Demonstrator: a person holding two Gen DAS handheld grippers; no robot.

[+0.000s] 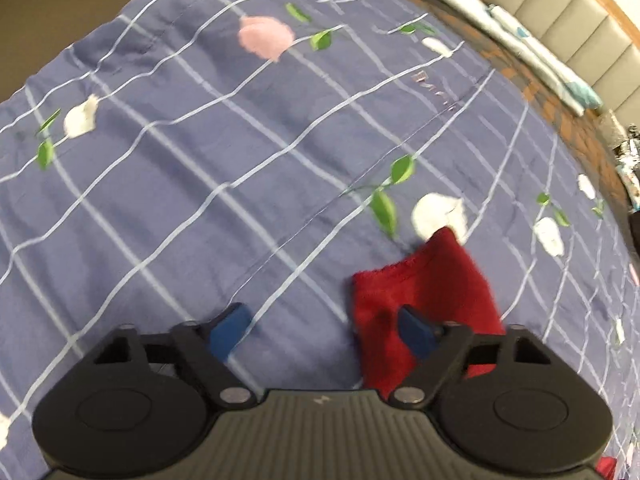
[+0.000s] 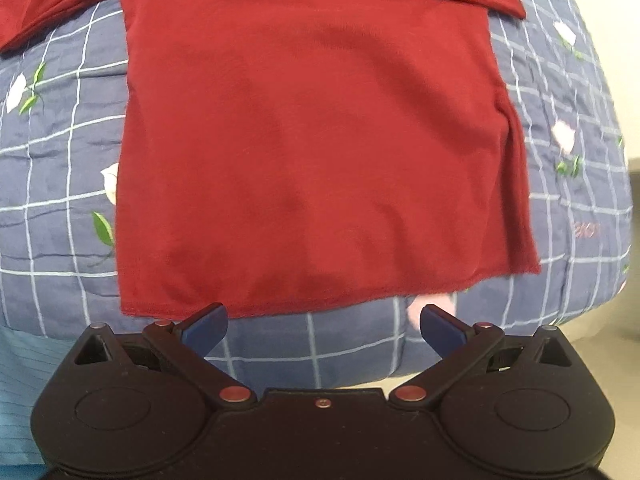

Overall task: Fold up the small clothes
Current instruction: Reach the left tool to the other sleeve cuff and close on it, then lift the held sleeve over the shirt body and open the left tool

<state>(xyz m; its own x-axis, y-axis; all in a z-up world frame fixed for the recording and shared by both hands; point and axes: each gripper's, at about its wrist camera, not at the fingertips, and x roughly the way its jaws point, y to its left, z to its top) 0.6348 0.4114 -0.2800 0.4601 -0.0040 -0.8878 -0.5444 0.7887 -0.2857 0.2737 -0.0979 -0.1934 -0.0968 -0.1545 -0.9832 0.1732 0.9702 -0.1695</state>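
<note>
A dark red long-sleeved shirt (image 2: 312,140) lies flat on the blue checked quilt (image 2: 60,184). One sleeve is folded across its top and the other stretches out to the upper left. My right gripper (image 2: 322,322) is open just short of the shirt's near hem, with nothing between its blue fingers. In the left wrist view a red sleeve end (image 1: 424,288) lies on the quilt (image 1: 224,152). My left gripper (image 1: 324,328) hangs open over the quilt, its right finger (image 1: 416,332) above that sleeve end. Whether the finger touches the cloth I cannot tell.
The quilt has white grid lines and printed flowers and leaves. A padded headboard (image 1: 568,20) and a pale folded blanket (image 1: 516,44) lie along the far right of the bed. The bed's near edge and a light blue sheet (image 2: 20,392) show below the right gripper.
</note>
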